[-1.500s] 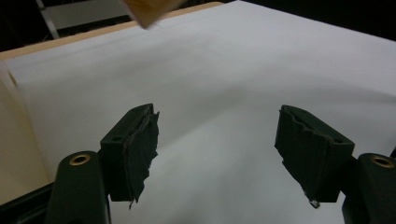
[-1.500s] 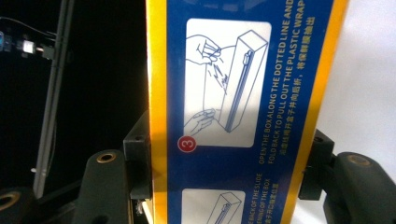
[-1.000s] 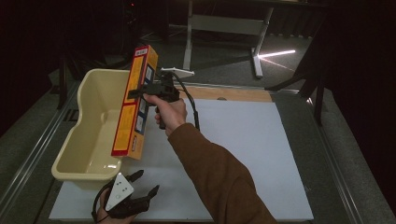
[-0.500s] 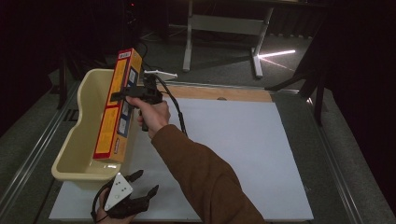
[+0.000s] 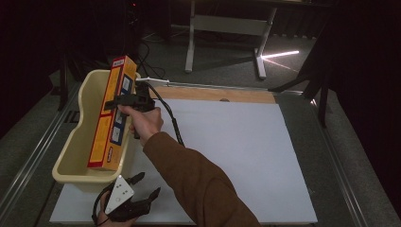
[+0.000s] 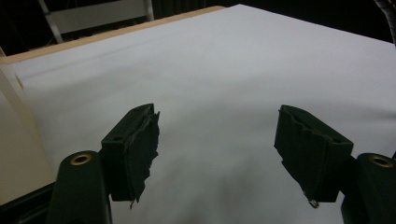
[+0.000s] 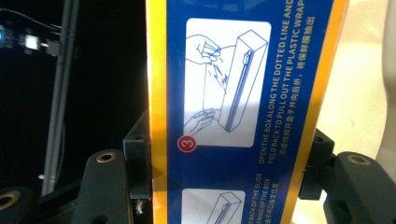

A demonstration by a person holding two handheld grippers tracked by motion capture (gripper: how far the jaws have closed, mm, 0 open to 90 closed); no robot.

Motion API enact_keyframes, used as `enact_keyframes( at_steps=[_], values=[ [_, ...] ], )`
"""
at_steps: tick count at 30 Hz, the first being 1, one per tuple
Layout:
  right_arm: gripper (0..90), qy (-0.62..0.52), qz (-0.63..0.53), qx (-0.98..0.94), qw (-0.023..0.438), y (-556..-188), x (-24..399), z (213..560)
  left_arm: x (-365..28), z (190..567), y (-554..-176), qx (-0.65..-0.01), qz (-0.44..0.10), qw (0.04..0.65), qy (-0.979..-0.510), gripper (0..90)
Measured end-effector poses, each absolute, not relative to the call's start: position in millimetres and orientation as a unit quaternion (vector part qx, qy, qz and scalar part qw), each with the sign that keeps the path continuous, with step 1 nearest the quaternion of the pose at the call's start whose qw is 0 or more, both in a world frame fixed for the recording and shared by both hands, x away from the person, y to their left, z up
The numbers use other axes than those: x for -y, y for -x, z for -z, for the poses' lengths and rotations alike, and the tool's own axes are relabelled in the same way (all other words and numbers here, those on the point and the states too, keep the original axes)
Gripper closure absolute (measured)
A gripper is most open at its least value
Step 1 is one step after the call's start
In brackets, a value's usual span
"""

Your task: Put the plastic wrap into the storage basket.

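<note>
The right gripper (image 5: 124, 100) is clamping its fingers on a long orange box (image 5: 111, 113) over the cream tub (image 5: 71, 156) at the desk's (image 5: 236, 142) left edge; the left gripper (image 5: 137, 194) is resting near the front edge, fingers apart.

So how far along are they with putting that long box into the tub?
Nearly there, it seems. Done: the plastic wrap box is off the white table and over the cream tub. In hand: the right claw is shut on it, holding it tilted, lower end down inside the tub. Left: setting it down and letting go. The left claw rests open on the table.
</note>
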State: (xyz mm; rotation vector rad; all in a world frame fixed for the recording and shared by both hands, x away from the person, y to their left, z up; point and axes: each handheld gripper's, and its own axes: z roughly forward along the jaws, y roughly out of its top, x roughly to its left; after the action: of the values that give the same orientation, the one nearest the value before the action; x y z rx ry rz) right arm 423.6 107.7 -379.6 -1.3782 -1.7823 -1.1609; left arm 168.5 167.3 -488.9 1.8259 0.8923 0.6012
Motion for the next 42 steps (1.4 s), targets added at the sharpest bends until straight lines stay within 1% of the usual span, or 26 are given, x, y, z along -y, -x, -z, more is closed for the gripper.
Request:
enact_keyframes(
  at_steps=[11,28,39,42],
  values=[
    [39.1,0.528,0.403,0.687,0.294,-419.1,-123.4,394.2,-169.3,488.7,-168.1,-0.369,-0.246,0.49,-0.751,30.5],
    [38.5,0.569,0.356,0.682,0.289,-423.9,-127.1,411.6,-168.8,488.8,-168.4,-0.369,-0.246,0.488,-0.751,31.0],
    [37.7,0.577,0.347,0.684,0.28,-422.8,-128.8,410.8,-168.6,488.9,-168.2,-0.369,-0.244,0.487,-0.753,31.5],
    [35.4,0.576,0.346,0.688,0.275,-421.8,-128.9,409.5,-168.6,488.9,-168.2,-0.369,-0.245,0.487,-0.753,31.5]
  ],
)
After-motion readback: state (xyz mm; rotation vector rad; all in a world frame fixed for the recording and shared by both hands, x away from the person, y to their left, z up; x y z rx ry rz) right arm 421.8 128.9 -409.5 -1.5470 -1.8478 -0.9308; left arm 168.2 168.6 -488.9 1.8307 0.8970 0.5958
